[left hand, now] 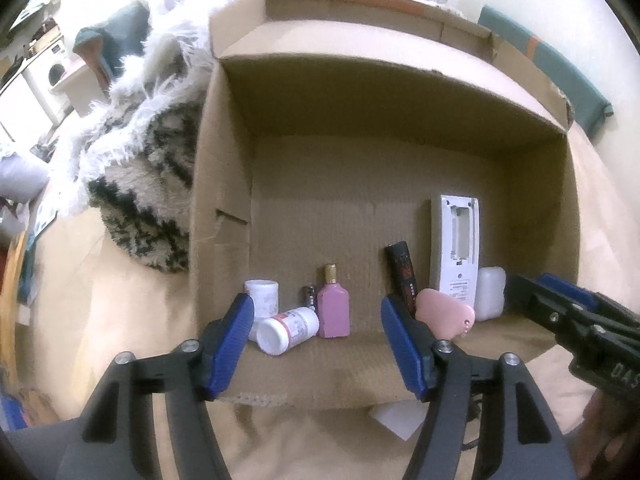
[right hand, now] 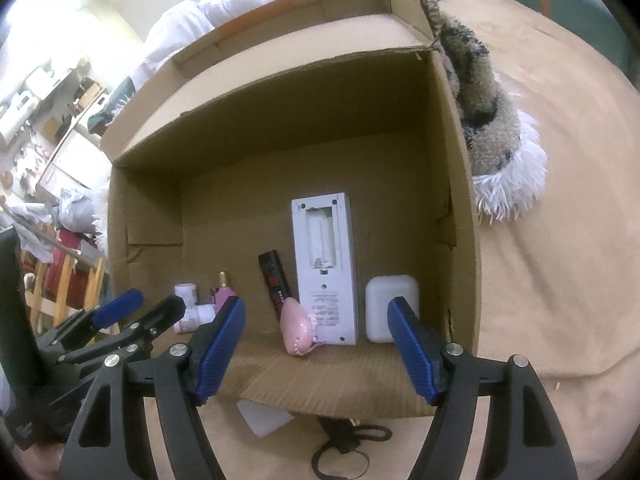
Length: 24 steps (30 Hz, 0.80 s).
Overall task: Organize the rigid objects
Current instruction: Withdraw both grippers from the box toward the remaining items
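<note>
Cardboard box (left hand: pixel 224 184) sits open on a tan bedcover (right hand: pixel 552 240), and everything rigid that shows lies in a row along its near wall. From the left in the left wrist view: an upright white jar (left hand: pixel 262 294), a white pill bottle (left hand: pixel 286 330) tipped on its side just in front of it, a small dark battery (left hand: pixel 309 298) tucked behind, then a pink bottle with a gold cap (left hand: pixel 334 308) standing upright. Further right a black cylinder (left hand: pixel 402 276) leans back, a pink heart-shaped piece (left hand: pixel 444 314) rests beside it, a white remote (left hand: pixel 456 248) lies back-up with its battery bay uncovered, and a white case (left hand: pixel 490 292) ends the row.

Left gripper (left hand: pixel 316 344) hovers over the near wall with its jaws parted and nothing between them; the tipped bottle and pink bottle show in the gap, untouched. Right gripper (right hand: pixel 316 350) also stands open and empty, framing the heart piece and remote.

Both claws being free, I judge a placing step finished and a fetching step due. A white scrap (right hand: pixel 262 416) and a dark cord (right hand: pixel 344 446) lie outside, just before the box. The next move probably calls for drawing one claw back from the box, lowering it onto a loose item and closing squarely. Whether either counts as rigid I cannot tell.
</note>
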### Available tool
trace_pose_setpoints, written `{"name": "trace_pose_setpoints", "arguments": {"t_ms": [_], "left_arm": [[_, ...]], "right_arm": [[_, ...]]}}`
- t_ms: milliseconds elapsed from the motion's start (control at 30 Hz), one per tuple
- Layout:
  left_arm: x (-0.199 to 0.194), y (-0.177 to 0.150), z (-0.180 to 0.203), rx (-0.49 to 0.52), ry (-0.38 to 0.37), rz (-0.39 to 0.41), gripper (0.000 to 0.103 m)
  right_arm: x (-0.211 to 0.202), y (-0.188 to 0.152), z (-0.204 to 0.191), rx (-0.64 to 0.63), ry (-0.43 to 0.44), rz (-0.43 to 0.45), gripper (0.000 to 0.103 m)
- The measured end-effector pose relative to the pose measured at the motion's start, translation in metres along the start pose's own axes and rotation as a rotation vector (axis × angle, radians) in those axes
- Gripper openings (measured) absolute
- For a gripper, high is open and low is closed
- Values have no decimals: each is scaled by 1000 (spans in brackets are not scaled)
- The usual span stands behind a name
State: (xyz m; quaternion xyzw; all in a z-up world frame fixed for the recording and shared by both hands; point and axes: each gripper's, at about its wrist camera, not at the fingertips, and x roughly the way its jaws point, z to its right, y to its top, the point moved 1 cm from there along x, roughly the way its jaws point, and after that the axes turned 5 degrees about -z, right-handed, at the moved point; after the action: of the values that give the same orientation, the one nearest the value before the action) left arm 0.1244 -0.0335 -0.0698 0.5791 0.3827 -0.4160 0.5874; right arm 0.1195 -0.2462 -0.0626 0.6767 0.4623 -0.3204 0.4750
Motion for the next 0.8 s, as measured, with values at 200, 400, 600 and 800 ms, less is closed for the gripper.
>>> {"name": "trace_pose_setpoints", "arguments": {"t_ms": [200, 400, 600, 800], "left_arm": [[-19, -8, -12, -3, 2, 33, 63], [-27, -25, -15, -45, -25, 18, 63], [-33, -47, -20, -70, -33, 8, 63], [-33, -70, -31, -112, -36, -24, 63]], "right_arm": [[-12, -11, -1, 0, 5, 15, 77], [-25, -27, -2, -4, 3, 29, 77], [-28, -51, -5, 30, 49, 11, 77], [-30, -77, -8, 44, 60, -16, 77]]}}
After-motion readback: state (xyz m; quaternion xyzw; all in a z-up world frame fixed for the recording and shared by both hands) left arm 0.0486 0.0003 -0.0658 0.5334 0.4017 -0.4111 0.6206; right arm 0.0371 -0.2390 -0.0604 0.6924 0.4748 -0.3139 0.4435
